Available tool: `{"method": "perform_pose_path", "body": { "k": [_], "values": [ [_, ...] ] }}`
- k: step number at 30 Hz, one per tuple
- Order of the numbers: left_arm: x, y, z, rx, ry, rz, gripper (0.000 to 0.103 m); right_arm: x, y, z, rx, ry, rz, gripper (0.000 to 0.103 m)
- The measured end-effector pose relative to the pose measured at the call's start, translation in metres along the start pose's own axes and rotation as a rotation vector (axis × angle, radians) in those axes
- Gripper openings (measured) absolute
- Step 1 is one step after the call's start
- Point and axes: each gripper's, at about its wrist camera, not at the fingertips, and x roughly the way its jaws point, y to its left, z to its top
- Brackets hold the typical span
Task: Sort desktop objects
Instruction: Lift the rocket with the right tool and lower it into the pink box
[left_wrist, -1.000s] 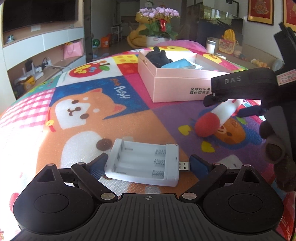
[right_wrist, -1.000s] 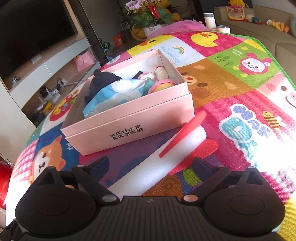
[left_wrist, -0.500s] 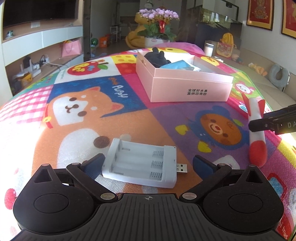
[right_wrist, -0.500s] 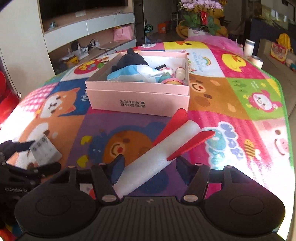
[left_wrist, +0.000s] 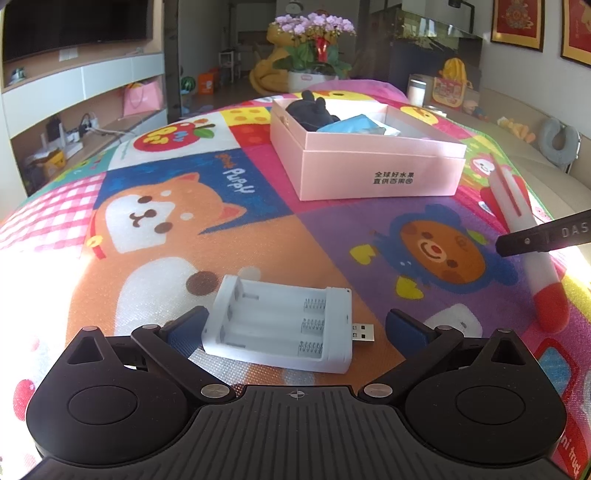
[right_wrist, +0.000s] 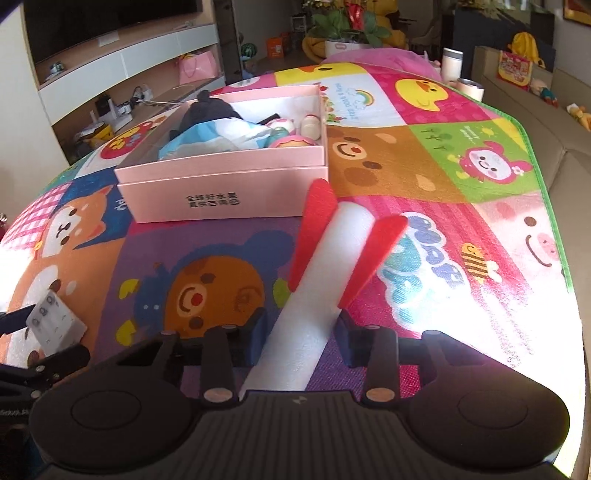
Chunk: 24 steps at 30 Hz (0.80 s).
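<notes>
Your pink box sits in the middle of the colorful mat on the tabletop, already holding a dark plush toy, a blue packet and small round toys. Nothing blocks your way to it. Your left claw is open wide around the white battery charger, near the mat's front edge, pads not pressing. Your right claw has just been closing on the white foam rocket with red fins. You cannot tell if both pads touch it; its red nose is hidden.

Play mat reads "Puppy"; right gripper reads "DAS".
</notes>
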Motion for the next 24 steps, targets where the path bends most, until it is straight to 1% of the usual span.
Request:
{"method": "perform_pose_path", "body": {
  "k": [4, 6, 9, 12, 13, 15, 17, 19, 20, 22, 24],
  "values": [
    [0.001, -0.002, 0.0, 0.012, 0.007, 0.01, 0.103, -0.026, 0.003, -0.001, -0.067, 0.002, 0.079, 0.031],
    [0.001, -0.002, 0.0, 0.013, 0.009, 0.012, 0.103, -0.043, 0.004, 0.003, -0.103, -0.021, 0.11, 0.03],
    [0.002, -0.003, 0.0, 0.021, 0.012, 0.014, 0.103, -0.062, 0.007, 0.024, -0.149, -0.092, 0.126, 0.027],
    [0.001, -0.002, 0.0, 0.015, 0.009, 0.007, 0.103, -0.065, 0.006, 0.065, -0.156, -0.174, 0.126, 0.027],
    [0.0, -0.002, 0.0, 0.013, 0.009, 0.006, 0.103, -0.06, 0.007, 0.084, -0.156, -0.194, 0.115, 0.027],
    [0.0, -0.001, 0.0, 0.013, 0.008, 0.004, 0.103, -0.045, 0.012, 0.114, -0.174, -0.207, 0.085, 0.027],
    [0.0, 0.0, 0.0, 0.008, 0.005, -0.001, 0.103, -0.026, 0.021, 0.137, -0.197, -0.184, 0.079, 0.027],
    [-0.001, 0.002, 0.0, -0.005, 0.0, -0.013, 0.103, -0.006, 0.029, 0.155, -0.208, -0.156, 0.076, 0.027],
    [-0.001, 0.003, 0.0, -0.011, -0.001, -0.018, 0.103, 0.007, 0.034, 0.163, -0.214, -0.144, 0.06, 0.027],
    [-0.001, 0.005, 0.001, -0.022, -0.002, -0.029, 0.103, 0.033, 0.039, 0.174, -0.208, -0.12, 0.023, 0.027],
    [-0.003, 0.009, 0.003, -0.038, 0.0, -0.041, 0.103, 0.058, 0.04, 0.18, -0.186, -0.086, 0.005, 0.027]
  ]
}}
